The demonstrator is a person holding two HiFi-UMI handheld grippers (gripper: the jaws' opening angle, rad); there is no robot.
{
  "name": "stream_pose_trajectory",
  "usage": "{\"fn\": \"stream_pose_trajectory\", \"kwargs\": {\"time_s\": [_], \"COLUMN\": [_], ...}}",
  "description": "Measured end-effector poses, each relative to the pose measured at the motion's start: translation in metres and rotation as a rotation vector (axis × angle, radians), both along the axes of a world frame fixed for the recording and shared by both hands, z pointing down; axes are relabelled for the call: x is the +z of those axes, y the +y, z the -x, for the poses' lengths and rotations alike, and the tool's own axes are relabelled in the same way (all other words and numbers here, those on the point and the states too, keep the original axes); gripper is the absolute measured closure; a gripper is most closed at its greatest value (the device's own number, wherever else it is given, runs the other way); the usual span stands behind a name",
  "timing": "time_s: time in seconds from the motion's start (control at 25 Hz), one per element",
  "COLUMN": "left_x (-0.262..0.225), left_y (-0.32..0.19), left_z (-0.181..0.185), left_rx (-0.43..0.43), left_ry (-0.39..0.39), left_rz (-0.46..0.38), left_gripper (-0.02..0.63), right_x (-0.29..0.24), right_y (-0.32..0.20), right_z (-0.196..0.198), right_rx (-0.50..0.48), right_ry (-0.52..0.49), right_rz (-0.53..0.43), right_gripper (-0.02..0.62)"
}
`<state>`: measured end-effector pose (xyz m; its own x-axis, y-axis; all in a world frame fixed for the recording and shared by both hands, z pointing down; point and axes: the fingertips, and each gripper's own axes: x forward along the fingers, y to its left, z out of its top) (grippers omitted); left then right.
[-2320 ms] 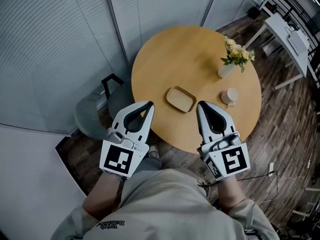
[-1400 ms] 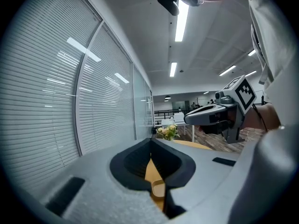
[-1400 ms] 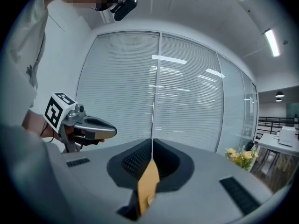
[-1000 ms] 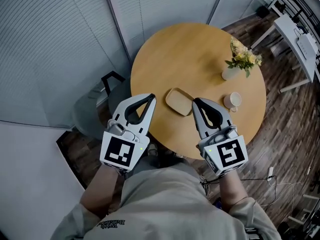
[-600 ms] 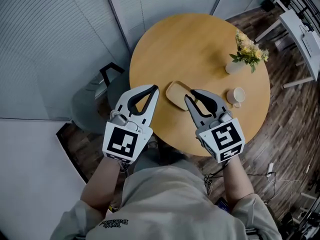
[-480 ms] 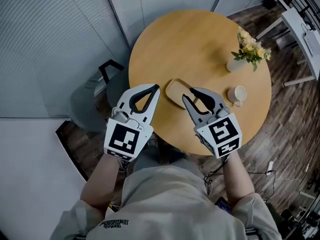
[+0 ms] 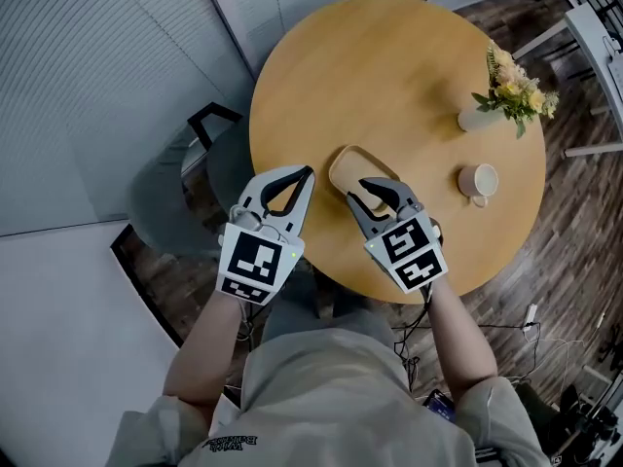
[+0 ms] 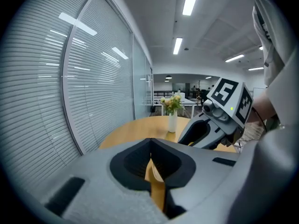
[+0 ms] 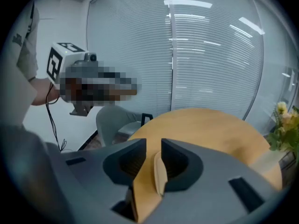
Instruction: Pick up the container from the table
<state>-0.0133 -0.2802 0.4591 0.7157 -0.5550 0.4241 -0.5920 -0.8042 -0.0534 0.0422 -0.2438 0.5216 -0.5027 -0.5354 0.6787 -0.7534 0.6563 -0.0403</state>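
Since right hand-held gripper (image 7: 373, 189) has reached the container (image 7: 352, 163), jaws slightly apart straddle its rim, grasp pending; left hand-held gripper (image 7: 308, 172) closed, empty.

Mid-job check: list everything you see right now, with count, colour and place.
table: one, round, light wood, centre.
container: one, tan shallow tray, near side of the table, its rim between the right gripper's jaws.
mug: one, pale, on the table right of the container.
vase of flowers: one, white vase with yellow blooms, the table's right side.
chair: one, grey, left of the table.
desk: one, white, far right.
left gripper: grey, jaws together, empty, left of the container.
right gripper: grey, jaws slightly apart at the container.
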Motion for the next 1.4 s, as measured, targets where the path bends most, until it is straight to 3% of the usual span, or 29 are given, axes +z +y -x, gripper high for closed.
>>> {"fn": "stream_pose_trajectory", "kwargs": {"time_s": [0.44, 0.72, 1.16, 1.4], "left_x": [0.091, 0.142, 0.157, 0.152], "left_y": [0.009, 0.016, 0.007, 0.008], "left_z": [-0.001, 0.003, 0.022, 0.025], "left_rx": [-0.020, 0.012, -0.033, -0.055], "left_ry": [-0.005, -0.070, -0.046, -0.017], "left_rz": [0.172, 0.248, 0.319, 0.333], "left_gripper": [0.586, 0.586, 0.586, 0.586], "right_x": [0.095, 0.138, 0.179, 0.188], "right_y": [0.006, 0.003, 0.008, 0.007], "right_z": [0.002, 0.003, 0.001, -0.003], "right_rx": [-0.087, -0.155, -0.138, -0.133], "right_ry": [0.116, 0.214, 0.262, 0.306], "right_rz": [0.162, 0.211, 0.316, 0.313], "right_gripper": [0.512, 0.512, 0.514, 0.537]}}
